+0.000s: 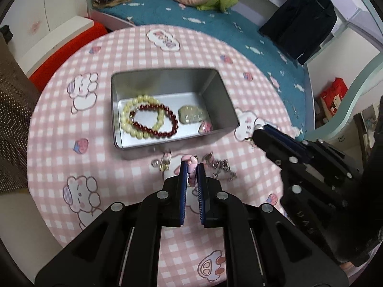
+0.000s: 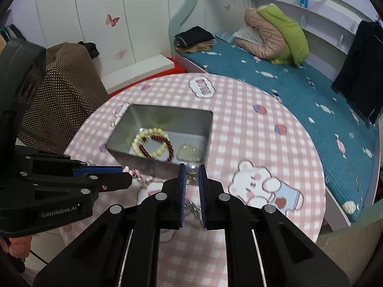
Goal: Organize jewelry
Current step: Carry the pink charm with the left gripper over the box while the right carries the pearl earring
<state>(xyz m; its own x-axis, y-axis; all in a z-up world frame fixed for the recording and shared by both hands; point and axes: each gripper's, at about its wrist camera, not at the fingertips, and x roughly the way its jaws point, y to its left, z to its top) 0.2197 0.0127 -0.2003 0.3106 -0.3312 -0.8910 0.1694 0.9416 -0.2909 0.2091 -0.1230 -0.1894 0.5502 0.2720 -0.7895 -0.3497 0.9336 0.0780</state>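
A round table under a pink checked cloth [image 1: 134, 55] printed with cartoon bears stands beside a bed with a teal blanket [image 1: 215, 31]. On the bed lie a pink and green quilted coat [image 2: 275, 33] and a folded dark garment [image 2: 194, 37]; a black jacket [image 1: 301, 21] hangs at the bed's far end. A brown dotted fabric [image 2: 59, 91] covers something to the left of the table.

An open silver metal tin [image 1: 216, 93] sits near the middle of the table. Inside it are four things: one pale yellow bead bracelet [image 1: 129, 110], one dark red bead bracelet [image 1: 167, 132] lying across it, one pale green stone pendant [image 1: 191, 114] to their right, and one small pink piece [image 1: 205, 127] in the near right corner.

On the cloth just in front of the tin lie a small earring with a clear bead and gold parts [image 1: 164, 161] and a tangle of silver chain [image 1: 221, 166]. The tin's near wall stands between these loose pieces and the bracelets.

The left gripper [image 1: 192, 167] has its blue-padded jaws narrowed on a small pink charm [image 1: 191, 166], pinched at the tips just above the cloth near the chain. The right gripper [image 2: 191, 169] has its jaws narrowed on a pearl earring [image 2: 193, 167], the white pearl sitting between the tips and a gold part hanging below; it is held close against the tin's near wall, right of the left gripper.
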